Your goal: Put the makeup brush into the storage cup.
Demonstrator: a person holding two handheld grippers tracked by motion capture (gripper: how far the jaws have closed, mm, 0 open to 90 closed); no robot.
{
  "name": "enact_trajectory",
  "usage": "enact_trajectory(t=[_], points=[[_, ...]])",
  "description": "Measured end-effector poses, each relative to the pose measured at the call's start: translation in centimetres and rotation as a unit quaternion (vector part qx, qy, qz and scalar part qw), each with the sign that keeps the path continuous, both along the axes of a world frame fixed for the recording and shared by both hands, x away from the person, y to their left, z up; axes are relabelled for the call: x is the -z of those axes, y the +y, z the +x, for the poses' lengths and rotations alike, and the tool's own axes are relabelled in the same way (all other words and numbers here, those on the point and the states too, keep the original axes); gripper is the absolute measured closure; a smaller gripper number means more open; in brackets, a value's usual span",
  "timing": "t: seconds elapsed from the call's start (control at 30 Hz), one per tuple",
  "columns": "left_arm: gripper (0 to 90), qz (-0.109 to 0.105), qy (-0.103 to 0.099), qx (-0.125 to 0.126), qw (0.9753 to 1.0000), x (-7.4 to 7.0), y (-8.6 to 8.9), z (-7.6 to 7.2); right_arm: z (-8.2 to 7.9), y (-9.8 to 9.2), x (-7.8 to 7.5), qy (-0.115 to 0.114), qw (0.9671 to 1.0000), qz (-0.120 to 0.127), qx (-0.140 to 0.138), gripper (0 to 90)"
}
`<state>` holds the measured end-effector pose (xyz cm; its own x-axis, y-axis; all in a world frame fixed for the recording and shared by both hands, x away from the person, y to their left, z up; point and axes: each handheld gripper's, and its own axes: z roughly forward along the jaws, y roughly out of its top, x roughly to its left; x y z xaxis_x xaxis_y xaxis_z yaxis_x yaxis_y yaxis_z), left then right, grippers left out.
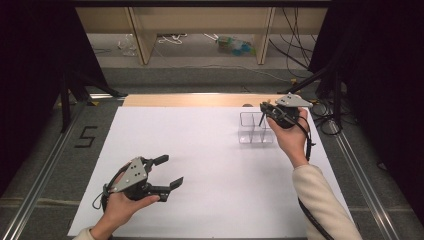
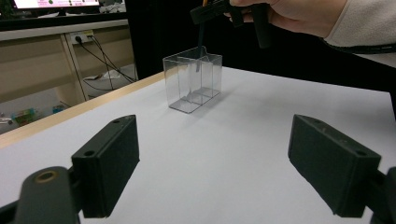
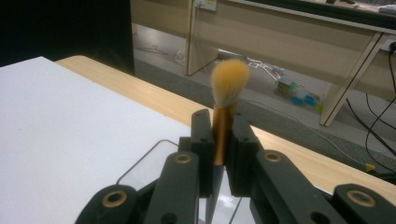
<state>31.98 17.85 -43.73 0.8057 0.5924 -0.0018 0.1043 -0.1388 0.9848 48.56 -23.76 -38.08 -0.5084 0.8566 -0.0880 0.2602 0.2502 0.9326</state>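
My right gripper [image 1: 268,111] pinches the brush [image 3: 225,109] upright, handle dipping into the clear organizer [image 1: 255,128] near the tabletop's [image 1: 200,150] far edge. Left gripper [image 1: 167,172] fingers spread over open tabletop.

Tan-bristled brush [image 3: 229,105] upright over clear organizer [image 1: 255,128].

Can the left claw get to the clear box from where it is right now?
Probably yes. The left claw stands open and empty, and bare white table lies between it and the clear box. The right claw holds a brush above the box, crowding the top.
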Motion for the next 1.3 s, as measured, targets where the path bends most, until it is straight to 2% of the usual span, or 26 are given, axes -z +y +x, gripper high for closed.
enact_trajectory(t=[0.1,0.23,0.27,0.4,0.47,0.5,0.63,0.8,0.83,0.9,1.0,1.3], points=[[16.4,0.000,0.000,0.000,1.0000,0.0,0.0,0.0,0.1,-0.1,0.1,-0.010,0.9999,-0.007,0.004,83.9],[16.4,0.000,0.000,0.000,1.0000,0.0,0.0,0.0,0.0,-0.1,0.2,-0.003,1.0000,-0.006,0.003,83.9],[16.4,0.000,0.000,0.000,1.0000,0.0,0.0,0.0,0.2,-0.1,0.2,-0.010,0.9999,-0.007,0.002,84.0],[16.4,0.000,0.000,0.000,1.0000,0.0,0.0,0.0,0.1,0.0,0.3,-0.005,0.9999,-0.009,0.004,83.9],[16.4,-0.001,0.001,0.001,1.0000,0.0,0.0,0.0,0.1,0.0,0.4,0.005,1.0000,-0.007,0.002,83.9],[16.4,0.000,0.000,0.001,1.0000,0.0,0.0,0.0,0.2,0.0,0.4,-0.002,1.0000,-0.008,0.004,83.9],[16.4,0.000,0.000,0.000,1.0000,0.0,0.0,0.0,0.3,0.0,0.6,-0.006,0.9999,-0.007,0.004,84.0],[16.4,0.000,0.000,0.000,1.0000,0.0,0.0,0.0,0.3,0.0,0.7,-0.003,0.9999,-0.010,0.003,84.0],[16.4,0.000,0.000,0.000,1.0000,0.0,0.0,0.0,0.3,0.1,0.8,0.004,1.0000,-0.007,0.004,83.9],[16.4,-0.001,-0.001,0.000,1.0000,0.0,0.0,0.0,0.4,0.1,0.9,-0.003,0.9999,-0.011,0.004,83.9],[16.4,-0.001,-0.001,0.000,1.0000,0.0,0.0,0.0,0.3,0.2,1.0,0.007,0.9999,-0.011,0.003,83.9],[16.4,-0.001,-0.001,0.000,1.0000,0.0,0.0,0.0,0.5,0.2,1.2,0.001,0.9999,-0.013,0.003,83.9]])
